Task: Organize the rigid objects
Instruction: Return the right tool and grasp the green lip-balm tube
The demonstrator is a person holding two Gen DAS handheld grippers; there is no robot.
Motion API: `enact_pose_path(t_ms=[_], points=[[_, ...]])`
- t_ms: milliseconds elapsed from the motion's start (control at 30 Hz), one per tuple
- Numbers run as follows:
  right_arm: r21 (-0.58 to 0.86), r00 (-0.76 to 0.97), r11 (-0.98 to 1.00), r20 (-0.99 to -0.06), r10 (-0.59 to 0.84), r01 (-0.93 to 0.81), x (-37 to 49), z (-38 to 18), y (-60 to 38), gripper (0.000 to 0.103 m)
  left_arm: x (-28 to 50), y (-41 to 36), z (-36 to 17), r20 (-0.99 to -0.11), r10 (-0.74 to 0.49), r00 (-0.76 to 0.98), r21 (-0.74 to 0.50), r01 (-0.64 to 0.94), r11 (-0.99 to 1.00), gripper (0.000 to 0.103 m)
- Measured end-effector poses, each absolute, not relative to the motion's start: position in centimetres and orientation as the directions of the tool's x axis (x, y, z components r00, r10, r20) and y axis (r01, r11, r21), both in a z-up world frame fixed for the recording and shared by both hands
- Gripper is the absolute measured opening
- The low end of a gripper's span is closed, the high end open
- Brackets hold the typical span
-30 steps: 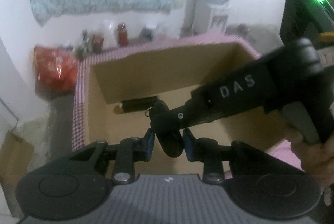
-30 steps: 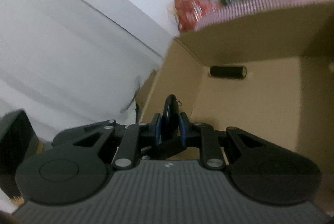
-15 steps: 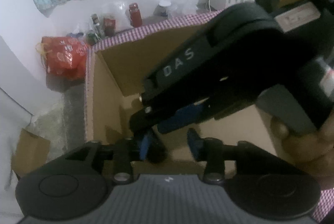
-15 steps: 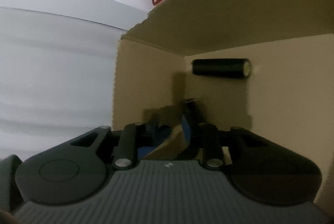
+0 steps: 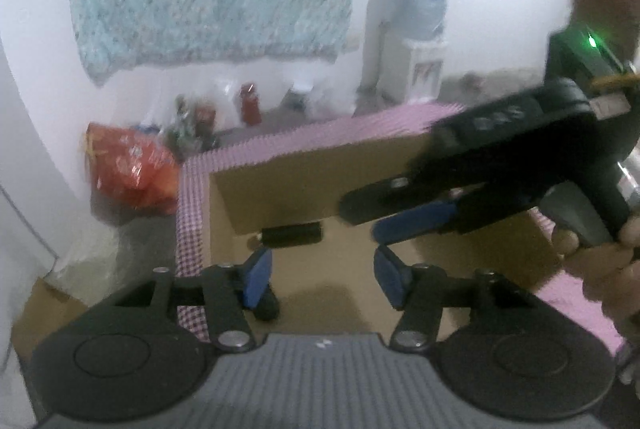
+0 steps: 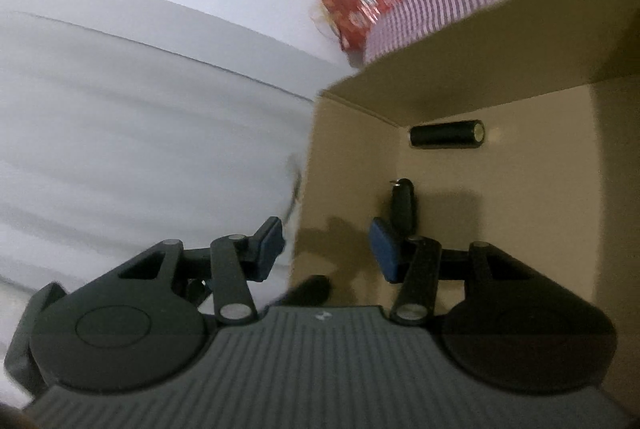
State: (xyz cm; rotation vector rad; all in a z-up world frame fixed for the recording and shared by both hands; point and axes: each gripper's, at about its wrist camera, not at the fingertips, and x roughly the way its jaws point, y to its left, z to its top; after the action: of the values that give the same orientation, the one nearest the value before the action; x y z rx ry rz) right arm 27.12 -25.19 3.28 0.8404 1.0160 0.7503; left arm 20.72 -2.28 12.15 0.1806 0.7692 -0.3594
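Release step: both claws, left claw (image 5: 322, 275) and right claw (image 6: 328, 247), have just been opening and stand spread, empty. The dark key fob (image 6: 403, 207) lies on the cardboard box (image 6: 520, 197) floor, centre frame, below the black cylinder (image 6: 446, 134). Next: withdraw and fetch another item.

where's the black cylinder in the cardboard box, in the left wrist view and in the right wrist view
Left wrist: the black cylinder lies sideways at the foot of the box's far wall, just above the left pad.
Right wrist: the cylinder lies in the far corner, upper right of centre.
Shared landmark: the red bag beyond the box.
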Motion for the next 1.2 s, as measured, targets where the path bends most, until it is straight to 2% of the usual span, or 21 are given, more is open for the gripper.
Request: enact_pose_path(t_ms=[133, 267, 400, 467, 500, 567, 600, 700, 933, 1200], points=[[0.854, 0.425, 0.479, -0.363, 0.829, -0.203, 21.2, 5.2, -29.5, 0.048, 16.2, -3.1, 12.9, -0.670, -0.328, 0.666, 0.003, 0.445, 0.896, 0.063], [0.844, 0.484, 0.495, -0.352, 0.801, -0.206, 15.4, 4.5, -33.1, 0.048, 12.7, -4.3, 11.3, -0.673, -0.379, 0.635, -0.028, 0.491, 0.871, 0.063], [0.819, 0.517, 0.552, -0.408, 0.753, -0.157, 10.8, 0.8, -34.1, 0.044, 9.7, -6.2, 8.1, -0.690, -0.390, 0.610, -0.012, 0.529, 0.849, 0.062], [0.812, 0.506, 0.572, -0.445, 0.738, -0.120, 9.5, -1.5, -33.8, 0.040, 8.8, -7.4, 6.1, -0.713, -0.391, 0.582, -0.005, 0.553, 0.833, 0.057], [0.810, 0.499, 0.578, -0.462, 0.733, -0.098, 8.9, -2.7, -33.8, 0.037, 8.5, -8.1, 5.1, -0.729, -0.389, 0.563, -0.006, 0.564, 0.826, 0.050], [0.796, 0.494, 0.603, -0.503, 0.709, -0.055, 8.2, -4.9, -33.7, 0.034, 8.2, -9.4, 3.2, -0.753, -0.391, 0.529, -0.008, 0.587, 0.810, 0.044], [0.786, 0.489, 0.618, -0.526, 0.696, -0.034, 8.1, -6.0, -33.4, 0.028, 8.1, -10.1, 2.2, -0.761, -0.389, 0.519, -0.003, 0.596, 0.803, 0.041], [0.770, 0.471, 0.638, -0.561, 0.680, -0.003, 8.2, -8.9, -31.9, 0.024, 8.4, -11.8, -0.2, -0.791, -0.349, 0.503, 0.039, 0.610, 0.791, 0.032], [0.736, 0.453, 0.676, -0.599, 0.661, -0.014, 9.5, -10.4, -30.7, 0.021, 10.7, -13.1, -2.9, -0.835, -0.279, 0.475, 0.076, 0.601, 0.796, 0.031], [0.738, 0.444, 0.674, -0.597, 0.668, -0.022, 10.4, -10.8, -30.8, 0.016, 11.3, -13.7, -3.0, -0.845, -0.294, 0.446, 0.040, 0.602, 0.797, 0.031]])
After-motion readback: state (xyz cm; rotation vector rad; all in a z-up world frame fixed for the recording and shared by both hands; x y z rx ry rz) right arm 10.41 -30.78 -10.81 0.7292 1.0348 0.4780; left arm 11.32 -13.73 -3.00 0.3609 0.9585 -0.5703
